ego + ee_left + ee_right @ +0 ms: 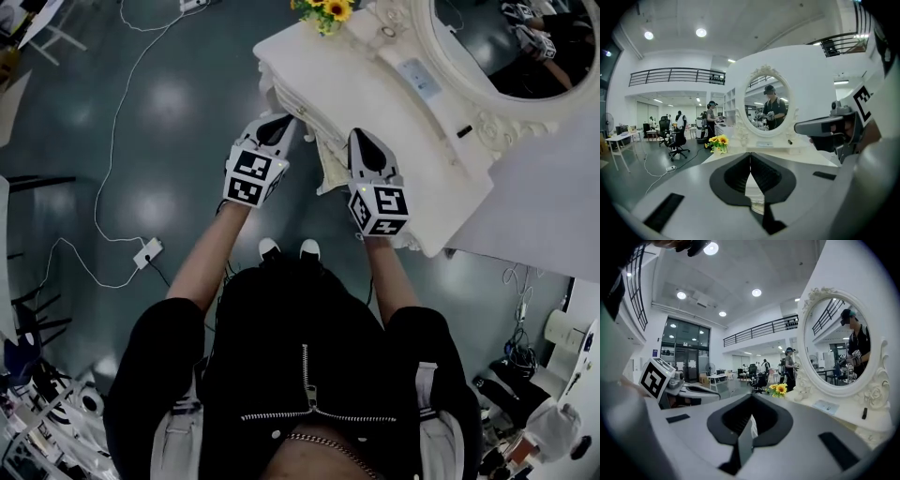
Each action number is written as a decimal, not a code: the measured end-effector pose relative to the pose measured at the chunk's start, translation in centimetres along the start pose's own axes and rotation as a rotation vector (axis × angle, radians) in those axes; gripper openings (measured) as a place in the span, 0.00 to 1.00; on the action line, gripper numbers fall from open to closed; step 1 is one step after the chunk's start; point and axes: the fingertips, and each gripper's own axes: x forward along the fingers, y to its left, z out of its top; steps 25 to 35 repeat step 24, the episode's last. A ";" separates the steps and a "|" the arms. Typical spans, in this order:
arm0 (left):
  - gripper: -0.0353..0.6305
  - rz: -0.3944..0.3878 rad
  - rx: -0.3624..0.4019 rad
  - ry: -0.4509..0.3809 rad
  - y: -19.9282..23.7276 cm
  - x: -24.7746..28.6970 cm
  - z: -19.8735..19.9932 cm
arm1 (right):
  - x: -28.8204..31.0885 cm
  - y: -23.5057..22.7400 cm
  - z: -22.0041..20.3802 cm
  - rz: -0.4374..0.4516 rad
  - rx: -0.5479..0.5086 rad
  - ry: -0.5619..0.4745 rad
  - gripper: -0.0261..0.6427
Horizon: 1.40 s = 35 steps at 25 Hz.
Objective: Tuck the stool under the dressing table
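Observation:
The white dressing table (361, 89) stands in front of me, with an oval mirror (506, 42) at its back. A white carved part (328, 169) shows under its front edge, between the grippers; I cannot tell whether it is the stool. My left gripper (279, 122) is held up before the table's left corner, jaws shut and empty (750, 155). My right gripper (364, 141) hovers over the front edge, its jaws also together with nothing in them (751, 398). Both gripper views look level across the tabletop (797, 157) at the mirror (839, 345).
A pot of sunflowers (325, 11) stands on the table's far left corner. A cable and power strip (147, 251) lie on the grey floor to my left. Office chairs (677, 140) and people stand further off. Clutter fills the lower left (37, 394) and lower right (534, 412).

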 end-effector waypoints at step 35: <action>0.09 0.021 -0.018 -0.052 -1.8 -2.2 2.2 | -3.0 -2.3 1.3 0.008 -0.045 -0.031 0.04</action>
